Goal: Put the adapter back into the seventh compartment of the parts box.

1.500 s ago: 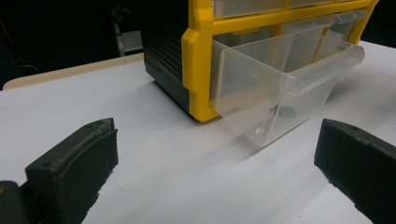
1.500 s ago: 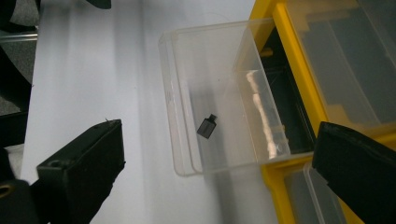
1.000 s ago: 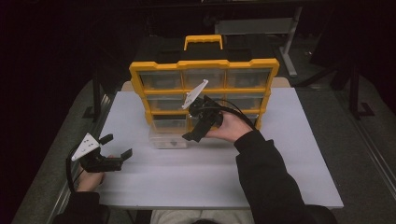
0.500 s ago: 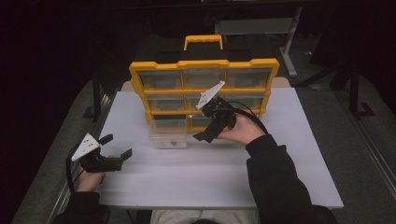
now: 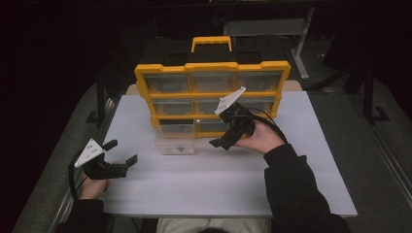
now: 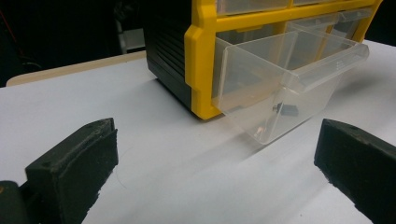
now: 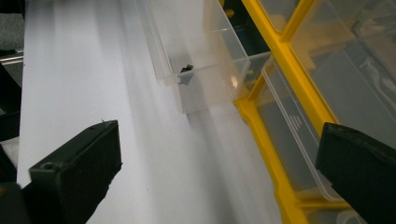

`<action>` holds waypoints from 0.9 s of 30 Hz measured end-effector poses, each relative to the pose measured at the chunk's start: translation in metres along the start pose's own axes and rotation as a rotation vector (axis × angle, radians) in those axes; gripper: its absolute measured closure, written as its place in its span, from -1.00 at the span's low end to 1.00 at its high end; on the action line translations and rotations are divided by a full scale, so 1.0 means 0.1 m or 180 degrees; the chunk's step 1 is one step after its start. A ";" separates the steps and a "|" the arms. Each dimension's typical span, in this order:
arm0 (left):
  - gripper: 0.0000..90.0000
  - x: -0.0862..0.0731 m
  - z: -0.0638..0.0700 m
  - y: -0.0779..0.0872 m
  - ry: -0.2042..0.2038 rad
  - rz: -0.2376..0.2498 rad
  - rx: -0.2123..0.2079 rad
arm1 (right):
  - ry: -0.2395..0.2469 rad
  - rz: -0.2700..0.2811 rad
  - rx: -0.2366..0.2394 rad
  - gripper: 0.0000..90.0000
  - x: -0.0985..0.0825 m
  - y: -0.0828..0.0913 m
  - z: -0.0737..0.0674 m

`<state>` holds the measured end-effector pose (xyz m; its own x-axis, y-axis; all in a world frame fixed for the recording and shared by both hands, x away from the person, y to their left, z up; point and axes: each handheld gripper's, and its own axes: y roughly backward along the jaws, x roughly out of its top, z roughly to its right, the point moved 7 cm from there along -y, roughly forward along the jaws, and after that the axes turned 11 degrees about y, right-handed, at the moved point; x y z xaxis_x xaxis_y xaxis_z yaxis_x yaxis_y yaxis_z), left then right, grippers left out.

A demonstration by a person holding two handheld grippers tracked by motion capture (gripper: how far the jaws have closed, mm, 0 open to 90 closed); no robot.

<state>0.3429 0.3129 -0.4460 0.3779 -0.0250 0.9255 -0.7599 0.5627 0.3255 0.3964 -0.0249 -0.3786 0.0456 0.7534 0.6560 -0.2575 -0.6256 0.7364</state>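
Note:
A yellow organizer cabinet with clear drawers stands at the back of the white table. Its bottom-left clear drawer is pulled out and tips down onto the table. A small black part lies inside it. My right gripper hovers open just right of that drawer, in front of the cabinet's lower row. My left gripper rests open near the table's front left, its jaws pointing toward the drawer from a distance.
The cabinet's black back and yellow carry handle rise behind it. A metal stand sits in the dark beyond the table. The white tabletop stretches wide in front of and to the right of the cabinet.
My right gripper has drawn away from the cabinet front, moving right and down toward the table. The left gripper has stayed where it was.

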 end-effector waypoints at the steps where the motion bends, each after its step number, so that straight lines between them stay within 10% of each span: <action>1: -1.00 0.00 0.00 0.00 0.0002 0.0000 0.0000 | 0.0013 0.0010 0.0003 -1.00 -0.02 0.01 0.00; 27: -1.00 -0.01 0.00 0.00 -0.0009 -0.0021 0.0012 | -0.0269 0.0162 -0.0199 -1.00 -0.49 0.21 0.00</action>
<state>0.3426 0.3125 -0.4471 0.3813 -0.0310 0.9239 -0.7594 0.5595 0.3322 0.3885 -0.0747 -0.3952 0.1117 0.6996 0.7058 -0.3212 -0.6467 0.6918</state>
